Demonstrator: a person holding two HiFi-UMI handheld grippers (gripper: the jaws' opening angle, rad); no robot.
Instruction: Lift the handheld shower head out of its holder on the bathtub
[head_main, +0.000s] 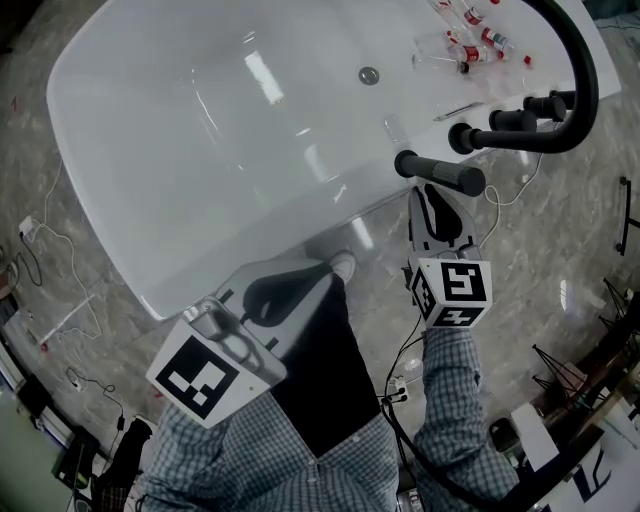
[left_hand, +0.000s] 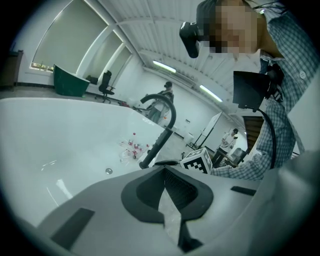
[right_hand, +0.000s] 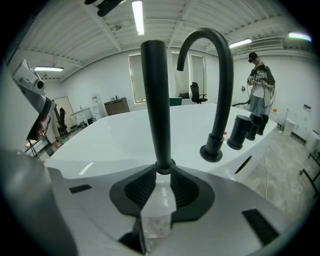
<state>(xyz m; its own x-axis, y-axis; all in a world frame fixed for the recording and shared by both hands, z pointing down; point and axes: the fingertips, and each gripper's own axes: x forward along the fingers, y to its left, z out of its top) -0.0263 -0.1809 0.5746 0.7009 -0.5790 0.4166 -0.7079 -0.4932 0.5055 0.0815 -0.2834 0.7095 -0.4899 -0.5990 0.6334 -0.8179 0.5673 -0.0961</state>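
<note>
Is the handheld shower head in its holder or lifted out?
In its holder: the handheld shower head stands upright, seated on the bathtub rim.

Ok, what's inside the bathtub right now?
A round drain in the bathtub floor and several small red-capped bottles lying near the faucet end. The faucet's black arch covers part of that corner, so anything beneath it is hidden.

Shower head (head_main: 440, 172) on bathtub (head_main: 200, 150) rim, spout (head_main: 588, 75) beyond it, bottles (head_main: 478, 40) inside bathtub

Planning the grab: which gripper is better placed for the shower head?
Right. The shower head stands just beyond the slightly parted jaws of the right gripper; the left gripper faces the tub.
</note>
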